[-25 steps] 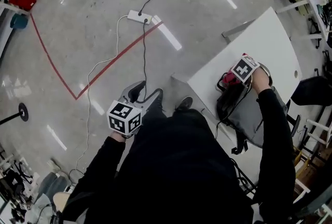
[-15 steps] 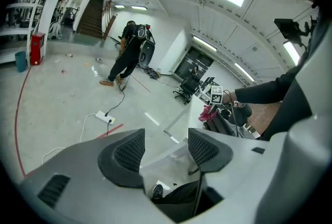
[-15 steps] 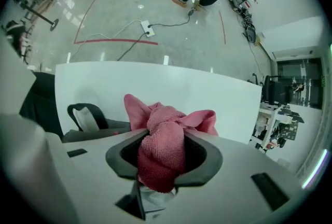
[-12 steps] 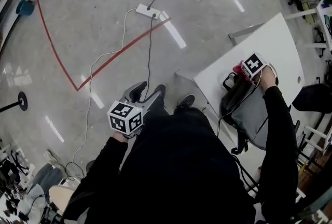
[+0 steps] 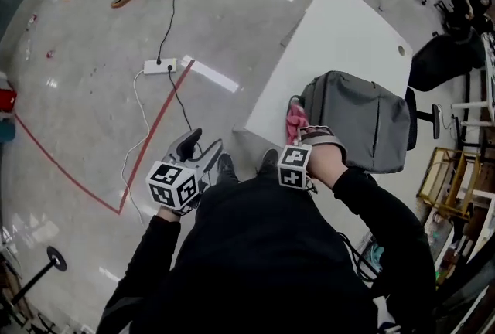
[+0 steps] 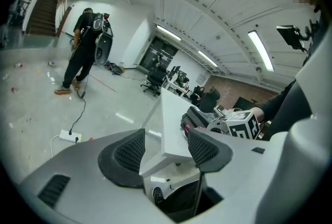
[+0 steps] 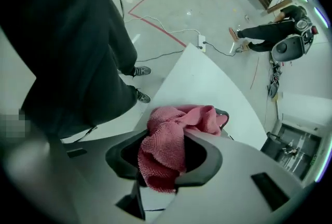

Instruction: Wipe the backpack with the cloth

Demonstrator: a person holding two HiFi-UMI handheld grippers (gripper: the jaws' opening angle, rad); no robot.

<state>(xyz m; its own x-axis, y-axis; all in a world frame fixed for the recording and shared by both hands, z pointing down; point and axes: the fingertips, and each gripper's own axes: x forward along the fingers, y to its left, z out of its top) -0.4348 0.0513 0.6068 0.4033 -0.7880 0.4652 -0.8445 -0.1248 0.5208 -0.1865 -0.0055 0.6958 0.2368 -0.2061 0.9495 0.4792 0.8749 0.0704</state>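
The right gripper pinches the pink cloth between its jaws, seemingly touching the grey backpack; the left gripper stands open, holding nothing.

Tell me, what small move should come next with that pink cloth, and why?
Probably sweep the right gripper across the grey fabric backpack: it is shut on the pink woven cloth, which sits at the backpack's near edge on the white table.

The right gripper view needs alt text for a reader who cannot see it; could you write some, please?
The right gripper is shut on a bunched pink cloth over a white table. Behind are grey floor and the person's dark trousers.
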